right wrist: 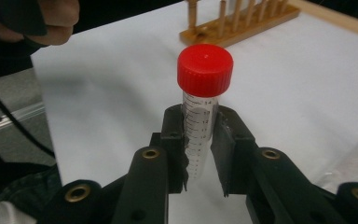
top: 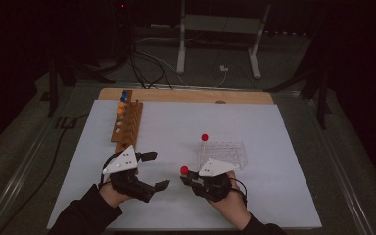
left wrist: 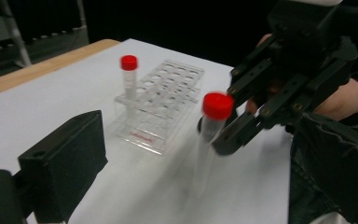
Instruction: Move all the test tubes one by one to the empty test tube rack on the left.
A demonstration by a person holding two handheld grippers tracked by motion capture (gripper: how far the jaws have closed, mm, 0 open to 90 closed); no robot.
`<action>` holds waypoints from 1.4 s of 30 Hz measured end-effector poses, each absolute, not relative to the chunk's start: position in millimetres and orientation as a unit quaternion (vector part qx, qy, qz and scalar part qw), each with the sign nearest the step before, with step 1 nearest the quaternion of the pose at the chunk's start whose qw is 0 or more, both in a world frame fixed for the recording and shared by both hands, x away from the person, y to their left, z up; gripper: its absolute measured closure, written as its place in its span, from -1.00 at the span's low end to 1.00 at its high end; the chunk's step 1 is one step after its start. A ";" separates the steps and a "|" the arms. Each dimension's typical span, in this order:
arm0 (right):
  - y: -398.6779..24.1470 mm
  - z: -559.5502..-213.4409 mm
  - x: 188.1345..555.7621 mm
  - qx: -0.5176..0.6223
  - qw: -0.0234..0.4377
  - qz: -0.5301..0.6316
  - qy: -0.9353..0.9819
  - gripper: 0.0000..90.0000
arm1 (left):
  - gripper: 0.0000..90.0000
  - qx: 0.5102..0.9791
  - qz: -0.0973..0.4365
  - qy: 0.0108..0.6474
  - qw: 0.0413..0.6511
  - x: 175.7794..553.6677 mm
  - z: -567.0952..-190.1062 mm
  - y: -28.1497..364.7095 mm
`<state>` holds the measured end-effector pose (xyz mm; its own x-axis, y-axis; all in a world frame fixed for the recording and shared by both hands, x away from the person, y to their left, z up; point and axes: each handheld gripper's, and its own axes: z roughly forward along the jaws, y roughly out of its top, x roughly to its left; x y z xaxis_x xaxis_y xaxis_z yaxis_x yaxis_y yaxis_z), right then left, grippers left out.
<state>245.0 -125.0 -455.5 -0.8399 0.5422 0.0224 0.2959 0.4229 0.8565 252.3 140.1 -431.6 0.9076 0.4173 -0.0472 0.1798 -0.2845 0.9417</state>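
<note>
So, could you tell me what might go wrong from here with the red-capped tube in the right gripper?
1. The right gripper pinches the clear tube just below its red cap, leaving the long body hanging free, so it could swing or slip.
2. The clear rack looks light and already holds one tube; a misaligned insertion might shove or tip it.
3. The open left gripper sits close by and could get bumped.

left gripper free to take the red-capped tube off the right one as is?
Probably yes. The left gripper stands open, holding nothing, with bare white mat between it and the tube. But the right gripper clamps the tube below the cap, leaving mainly the lower barrel.
</note>
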 end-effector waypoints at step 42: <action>-119.5 -456.8 239.3 0.237 0.111 0.488 0.833 0.61 | 0.60 0.816 0.105 0.146 0.550 254.9 -438.3 107.2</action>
<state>239.3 -119.5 -456.8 -0.8633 0.5025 0.0469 0.2865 0.4114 0.8653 254.9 107.2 -438.3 0.9356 0.3530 0.0101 0.1229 -0.3524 0.9278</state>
